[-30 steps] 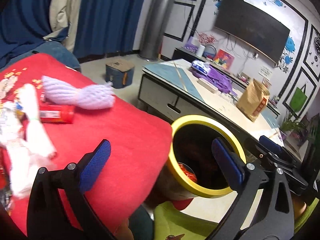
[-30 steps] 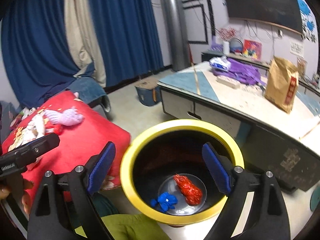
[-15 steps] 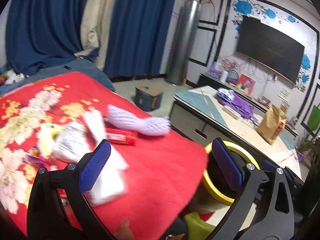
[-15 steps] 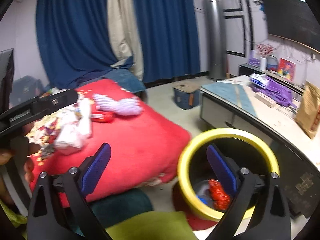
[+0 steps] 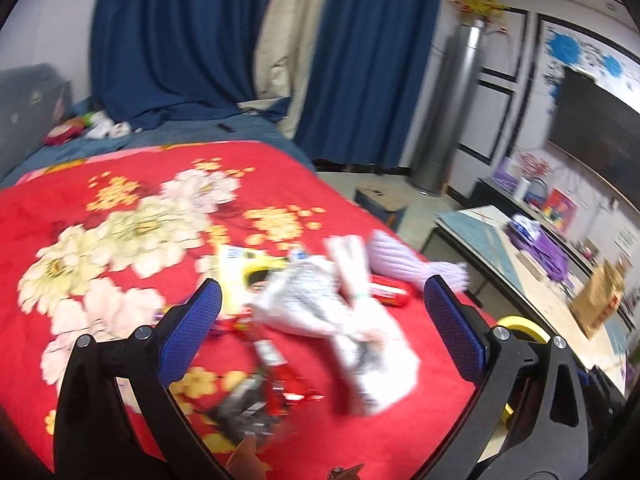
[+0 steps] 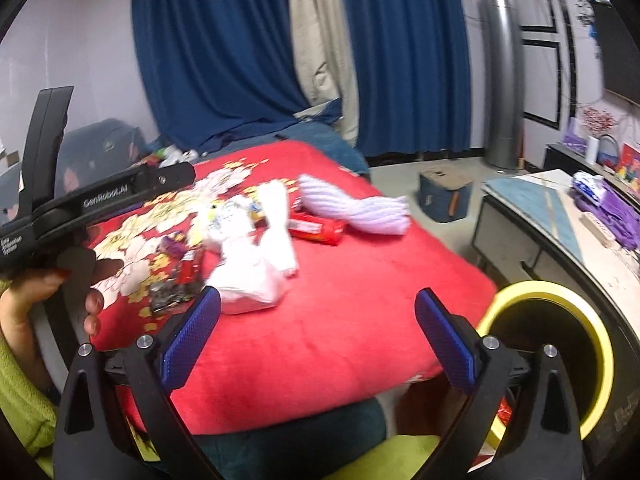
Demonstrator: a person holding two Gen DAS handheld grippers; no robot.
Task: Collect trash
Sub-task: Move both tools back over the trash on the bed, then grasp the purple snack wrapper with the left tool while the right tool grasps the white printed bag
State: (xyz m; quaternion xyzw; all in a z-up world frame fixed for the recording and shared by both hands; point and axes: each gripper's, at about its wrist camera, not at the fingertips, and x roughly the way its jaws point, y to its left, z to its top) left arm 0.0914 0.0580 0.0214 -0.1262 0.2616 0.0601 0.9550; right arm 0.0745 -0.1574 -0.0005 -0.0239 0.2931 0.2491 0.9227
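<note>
Everywhere trash [image 5: 332, 308] across red blanket [image 6: 340, 320]

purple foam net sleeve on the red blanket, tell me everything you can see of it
The purple foam net sleeve is a pale lilac ribbed mesh tube, soft and spongy looking, pinched near the middle and flaring toward a frayed right end. It lies flat on its side on the red blanket, at the far right of the litter pile, near the blanket's edge. A red wrapper lies against its near side. No gripper touches it.
</note>
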